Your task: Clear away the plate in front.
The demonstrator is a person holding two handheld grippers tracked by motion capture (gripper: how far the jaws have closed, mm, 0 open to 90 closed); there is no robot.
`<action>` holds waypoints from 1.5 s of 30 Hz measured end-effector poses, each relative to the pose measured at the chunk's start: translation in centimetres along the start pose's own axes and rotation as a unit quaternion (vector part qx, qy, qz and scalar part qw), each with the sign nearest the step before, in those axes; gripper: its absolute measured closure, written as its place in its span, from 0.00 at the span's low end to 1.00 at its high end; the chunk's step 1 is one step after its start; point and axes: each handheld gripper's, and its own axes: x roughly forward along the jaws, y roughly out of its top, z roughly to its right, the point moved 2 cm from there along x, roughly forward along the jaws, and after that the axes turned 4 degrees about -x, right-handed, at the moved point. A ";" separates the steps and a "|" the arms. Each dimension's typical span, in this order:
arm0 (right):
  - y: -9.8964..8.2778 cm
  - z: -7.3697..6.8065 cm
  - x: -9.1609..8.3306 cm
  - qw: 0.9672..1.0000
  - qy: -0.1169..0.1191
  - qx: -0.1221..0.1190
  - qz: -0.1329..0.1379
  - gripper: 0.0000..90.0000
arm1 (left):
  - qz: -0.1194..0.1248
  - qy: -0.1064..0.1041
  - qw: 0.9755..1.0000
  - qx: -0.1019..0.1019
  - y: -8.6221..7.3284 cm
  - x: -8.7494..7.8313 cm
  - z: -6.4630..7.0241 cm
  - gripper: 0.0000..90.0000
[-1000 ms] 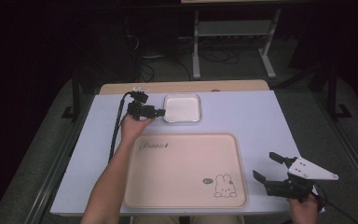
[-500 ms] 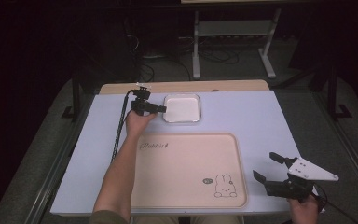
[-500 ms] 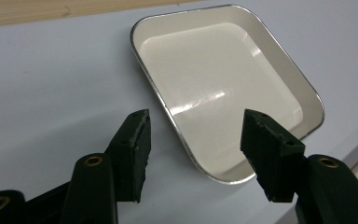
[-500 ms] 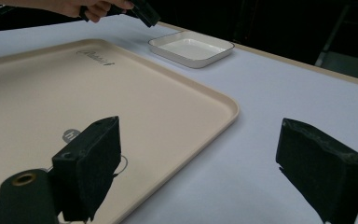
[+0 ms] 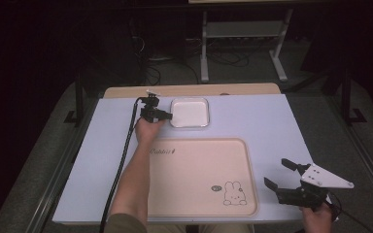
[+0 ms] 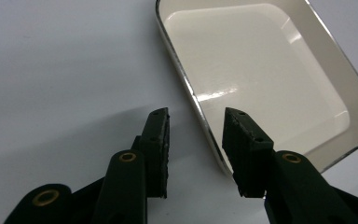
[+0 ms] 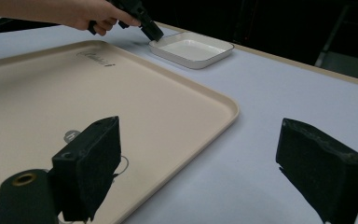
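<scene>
A white square dish (image 5: 189, 112) sits empty at the far middle of the table. My left gripper (image 5: 168, 115) is at the dish's left edge, tilted down. In the left gripper view the dish (image 6: 270, 79) has its metal-edged rim running between my left gripper's (image 6: 196, 116) two jaws, which have just been closing; a gap still shows on both sides of the rim. My right gripper (image 5: 278, 173) hovers near the table's front right corner with nothing between its wide-open jaws. The right gripper view looks past that gripper (image 7: 200, 140) to the dish (image 7: 191, 49) and the left gripper (image 7: 151, 30).
A large beige tray (image 5: 199, 174) with a rabbit drawing lies empty at the front centre, between the two hands, and reaches up to the left jaw in the right gripper view (image 7: 74, 93). The left gripper's cable (image 5: 121, 160) trails along the left forearm. The floor behind the table is dark, with a metal stand (image 5: 243, 34).
My left gripper has sunk a little onto the dish's left rim and its jaws stand closer together. The right gripper has stayed where it was.
</scene>
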 end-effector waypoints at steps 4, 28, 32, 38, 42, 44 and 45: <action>0.0 0.0 0.1 1.000 0.004 -0.001 -0.003 0.14 | -0.005 -0.002 1.000 0.001 0.0 0.4 0.1 0.71; 0.0 0.2 0.1 1.000 0.005 0.001 0.001 0.14 | 0.007 0.001 0.997 -0.074 0.2 1.6 0.8 0.98; 0.0 0.3 0.1 1.000 0.005 0.002 0.001 0.14 | 0.025 -0.007 0.995 -0.097 0.1 1.5 0.7 0.98; 0.0 0.2 0.1 1.000 0.007 0.003 0.003 0.14 | 0.033 -0.012 0.993 -0.112 0.2 1.1 0.4 0.98; 0.0 0.2 0.2 1.000 0.009 0.004 0.002 0.14 | 0.045 -0.022 0.990 -0.130 0.1 0.3 0.0 0.98; 0.0 0.2 0.2 1.000 0.011 0.005 0.002 0.14 | 0.048 -0.024 0.990 -0.129 0.2 0.1 0.1 0.98; 0.0 0.3 0.3 1.000 0.011 0.005 0.002 0.14 | 0.050 -0.028 0.990 -0.128 0.2 -0.1 0.1 0.98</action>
